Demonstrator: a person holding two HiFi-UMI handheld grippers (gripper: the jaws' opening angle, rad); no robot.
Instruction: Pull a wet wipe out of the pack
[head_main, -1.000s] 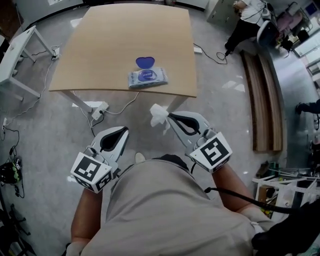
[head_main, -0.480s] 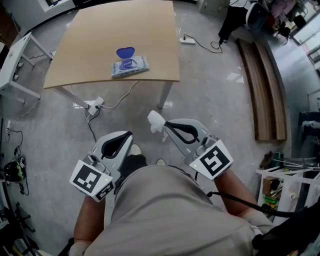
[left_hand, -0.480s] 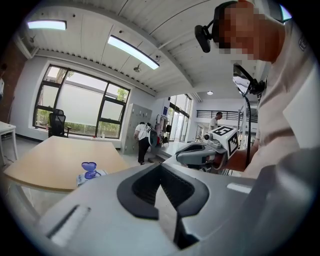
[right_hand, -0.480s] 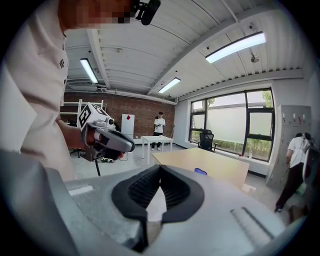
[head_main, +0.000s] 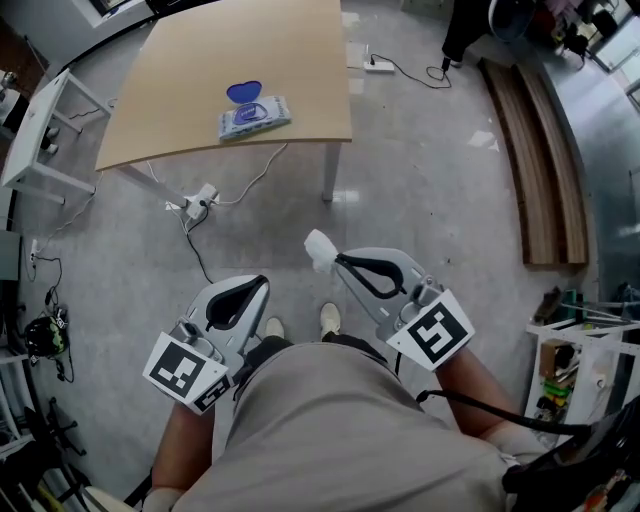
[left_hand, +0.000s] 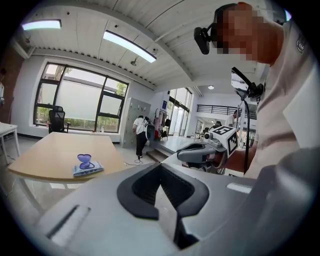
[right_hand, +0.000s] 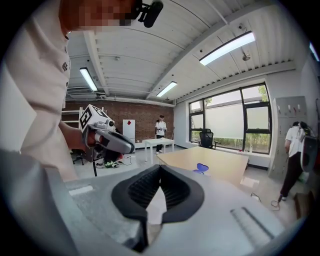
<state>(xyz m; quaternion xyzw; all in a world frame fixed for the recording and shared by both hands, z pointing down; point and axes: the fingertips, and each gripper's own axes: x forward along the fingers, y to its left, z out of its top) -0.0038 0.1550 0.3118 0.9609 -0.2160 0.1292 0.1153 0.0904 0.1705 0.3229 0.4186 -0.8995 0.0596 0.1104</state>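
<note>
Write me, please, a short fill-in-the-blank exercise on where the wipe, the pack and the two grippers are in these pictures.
1. The right gripper is shut on a white ____.
2. The pack lies on the table with its blue lid ____.
3. The left gripper is shut and holds ____.
4. Both grippers hang above the ____, not above the table.

Missing words: wet wipe; open; nothing; floor.

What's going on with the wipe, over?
Right gripper shut on wet wipe. Left gripper shut, empty. Pack on table, lid open. Nothing in the way.
</note>
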